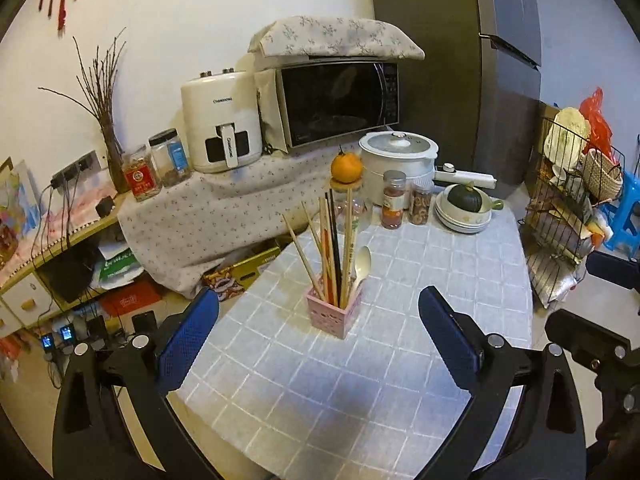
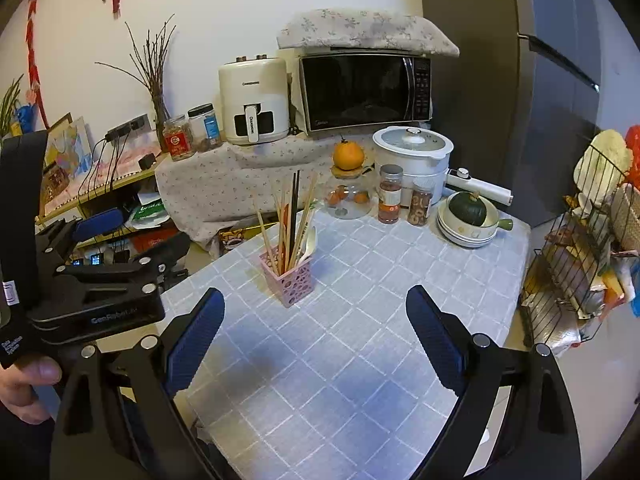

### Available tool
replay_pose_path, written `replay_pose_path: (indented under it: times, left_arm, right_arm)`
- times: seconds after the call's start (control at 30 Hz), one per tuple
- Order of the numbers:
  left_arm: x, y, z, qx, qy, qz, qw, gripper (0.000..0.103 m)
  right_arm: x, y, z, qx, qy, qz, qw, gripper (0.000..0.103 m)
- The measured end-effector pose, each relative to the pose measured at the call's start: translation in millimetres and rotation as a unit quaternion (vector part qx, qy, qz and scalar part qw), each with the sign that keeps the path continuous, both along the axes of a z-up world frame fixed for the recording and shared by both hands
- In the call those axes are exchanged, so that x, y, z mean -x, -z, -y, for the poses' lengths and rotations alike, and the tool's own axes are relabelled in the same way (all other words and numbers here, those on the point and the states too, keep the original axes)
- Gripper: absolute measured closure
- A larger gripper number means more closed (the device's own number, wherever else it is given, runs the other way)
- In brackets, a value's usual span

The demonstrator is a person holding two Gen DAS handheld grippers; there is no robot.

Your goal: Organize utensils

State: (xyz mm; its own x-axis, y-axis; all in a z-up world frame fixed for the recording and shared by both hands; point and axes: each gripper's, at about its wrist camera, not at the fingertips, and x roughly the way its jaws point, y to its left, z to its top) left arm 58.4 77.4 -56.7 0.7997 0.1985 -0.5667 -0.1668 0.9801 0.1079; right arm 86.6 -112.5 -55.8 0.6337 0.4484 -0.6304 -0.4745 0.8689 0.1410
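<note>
The left gripper hangs wide open and empty above the checked table; the pink holder of chopsticks and a spoon stands just ahead, between its fingers. The right gripper, equally spread and empty, has the holder ahead, slightly left.

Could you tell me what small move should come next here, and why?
Probably none beyond drawing both grippers back. The chopsticks and spoon already stand in the pink holder, no loose utensil shows on the table, and the left gripper and right gripper are both open and empty, short of the holder.
</note>
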Motion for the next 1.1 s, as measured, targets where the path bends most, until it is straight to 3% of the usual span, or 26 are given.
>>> replay_pose_path:
  times: [1.1]
  left_arm:
    - [-3.0,3.1,-1.2,0.031,0.028,-0.006,0.9991,0.007]
  right_arm:
    - [-2.2,5.5,-7.1,0.021,0.040,0.016,0.999,0.013]
